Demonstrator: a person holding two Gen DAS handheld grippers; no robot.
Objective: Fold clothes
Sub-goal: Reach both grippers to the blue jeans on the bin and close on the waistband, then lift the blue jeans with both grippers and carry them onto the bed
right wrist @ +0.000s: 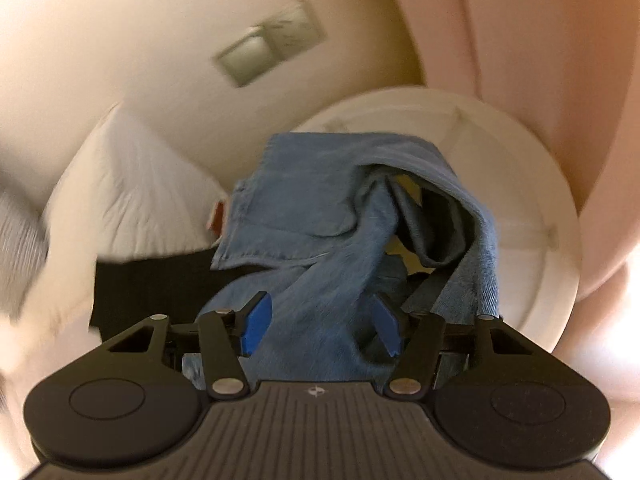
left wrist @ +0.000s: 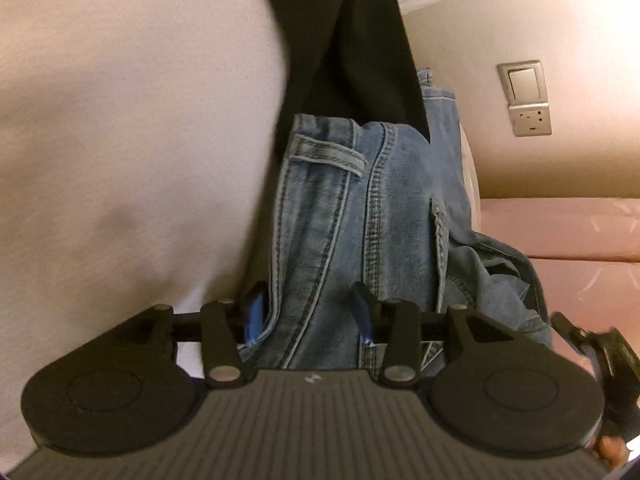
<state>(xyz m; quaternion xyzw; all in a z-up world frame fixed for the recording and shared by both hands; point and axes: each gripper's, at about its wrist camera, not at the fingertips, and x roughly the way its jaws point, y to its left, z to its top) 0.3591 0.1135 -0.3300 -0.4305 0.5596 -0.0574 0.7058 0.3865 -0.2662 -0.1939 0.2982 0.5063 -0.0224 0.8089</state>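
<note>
A pair of blue denim jeans (left wrist: 372,208) fills the middle of the left wrist view, waistband and belt loop showing. My left gripper (left wrist: 310,316) is shut on the jeans, with denim bunched between its blue pads. A black garment (left wrist: 344,40) lies beyond the jeans. In the right wrist view the jeans (right wrist: 320,216) hang crumpled and lifted. My right gripper (right wrist: 322,324) is shut on the jeans, with thick denim between its blue pads (right wrist: 256,324). The right gripper's body shows at the right edge of the left wrist view (left wrist: 600,352).
White bedding (left wrist: 120,140) spreads to the left. A white pillow (right wrist: 132,196) and a round white object (right wrist: 520,208) lie behind the jeans. A wall switch and socket (left wrist: 526,98) sit on the beige wall. A pink surface (left wrist: 560,228) is at right.
</note>
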